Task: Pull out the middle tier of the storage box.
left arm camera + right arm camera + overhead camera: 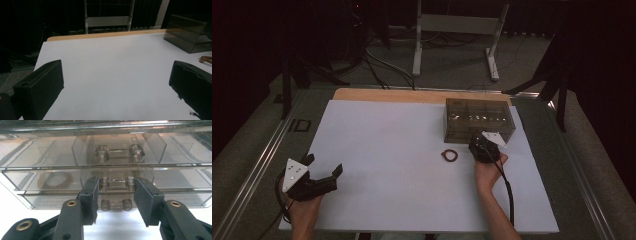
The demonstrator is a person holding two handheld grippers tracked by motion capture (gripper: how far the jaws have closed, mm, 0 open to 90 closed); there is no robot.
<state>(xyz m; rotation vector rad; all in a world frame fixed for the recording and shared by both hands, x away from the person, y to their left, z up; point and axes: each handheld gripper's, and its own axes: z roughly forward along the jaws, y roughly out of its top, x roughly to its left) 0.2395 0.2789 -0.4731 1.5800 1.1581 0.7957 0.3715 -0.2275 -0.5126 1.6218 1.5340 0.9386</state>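
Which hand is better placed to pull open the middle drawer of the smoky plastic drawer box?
Right. The right tongs already straddle the middle drawer handle of the drawer box, pads not yet pressing. The left tongs rest open, far across the white sheet.

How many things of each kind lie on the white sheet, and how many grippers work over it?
Drawer box: 1
Brown ring: 1
Grippers: 2, left gripper and right gripper
Total: 4

A lab recording bay is indicated. Black curtains, floor cables and a white-sheeted table on metal rails are seen.
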